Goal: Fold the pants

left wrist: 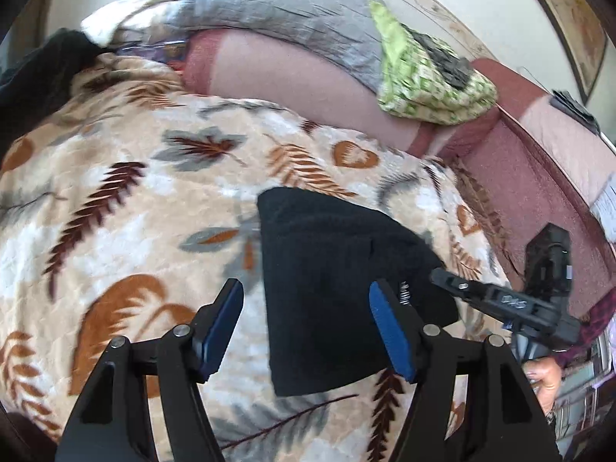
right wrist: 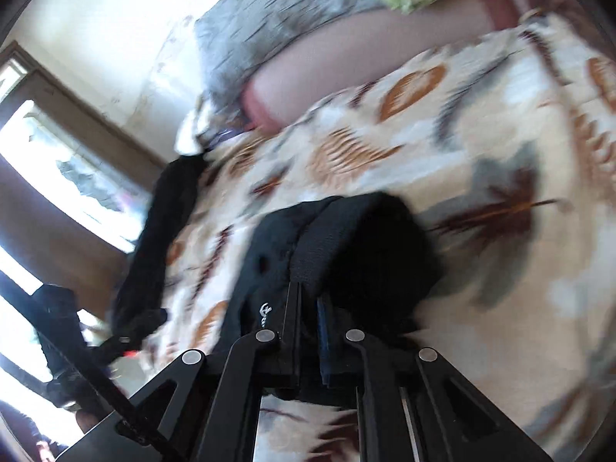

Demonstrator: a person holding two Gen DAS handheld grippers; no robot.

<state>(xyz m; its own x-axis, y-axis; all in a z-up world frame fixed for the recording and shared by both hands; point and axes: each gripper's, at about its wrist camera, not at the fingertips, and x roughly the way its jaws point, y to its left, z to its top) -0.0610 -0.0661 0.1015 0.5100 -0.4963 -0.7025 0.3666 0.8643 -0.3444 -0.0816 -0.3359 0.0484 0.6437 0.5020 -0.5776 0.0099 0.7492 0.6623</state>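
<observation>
The pants [left wrist: 338, 288] lie already as a small folded bundle on the blanket [left wrist: 134, 192], at 12 o'clock from my wide-open, empty left gripper [left wrist: 306, 327]; my right gripper [right wrist: 308, 308] pinches their edge (last fold seems unfinished)

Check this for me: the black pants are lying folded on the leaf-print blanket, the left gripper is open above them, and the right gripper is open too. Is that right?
Not quite. The right gripper is shut on the black pants, as the right wrist view shows. The rest holds: the pants lie folded on the leaf-print blanket, and the left gripper is open above them.
</observation>
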